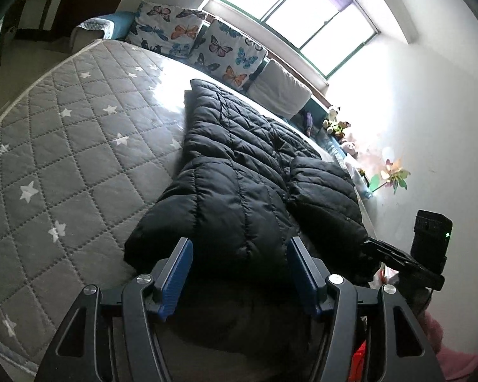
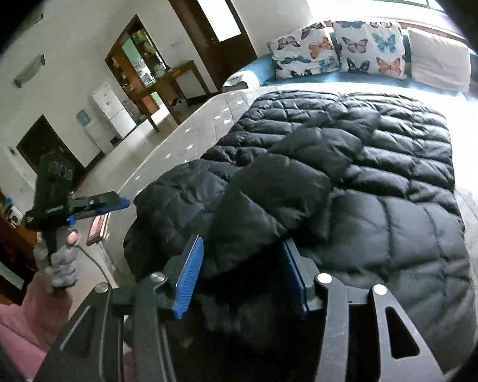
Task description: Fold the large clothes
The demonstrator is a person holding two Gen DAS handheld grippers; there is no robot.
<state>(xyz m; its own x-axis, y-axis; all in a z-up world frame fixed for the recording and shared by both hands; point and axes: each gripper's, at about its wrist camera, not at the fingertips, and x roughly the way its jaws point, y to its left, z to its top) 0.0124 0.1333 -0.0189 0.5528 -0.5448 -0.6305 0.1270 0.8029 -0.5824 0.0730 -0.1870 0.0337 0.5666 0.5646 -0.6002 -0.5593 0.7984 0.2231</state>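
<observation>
Two hand-held grippers, left gripper [image 1: 239, 273] and right gripper [image 2: 243, 273], jaws apart, hover at the near edge of one black down jacket [image 1: 239, 172] lying on the star-quilted mattress [image 1: 63, 146], before two butterfly pillows [image 1: 194, 41].

The jacket [image 1: 239, 172] is black, stitched in puffy quilted panels; the bed [image 1: 63, 146] wears a grey cover with diamond quilting and white stars; two pillows [image 1: 194, 41] are white with butterflies in orange, blue, purple and black; a third pillow [image 1: 278, 89] is plain white; the left gripper [image 1: 239, 273] is black with blue ribbed pads [image 1: 177, 278].
</observation>
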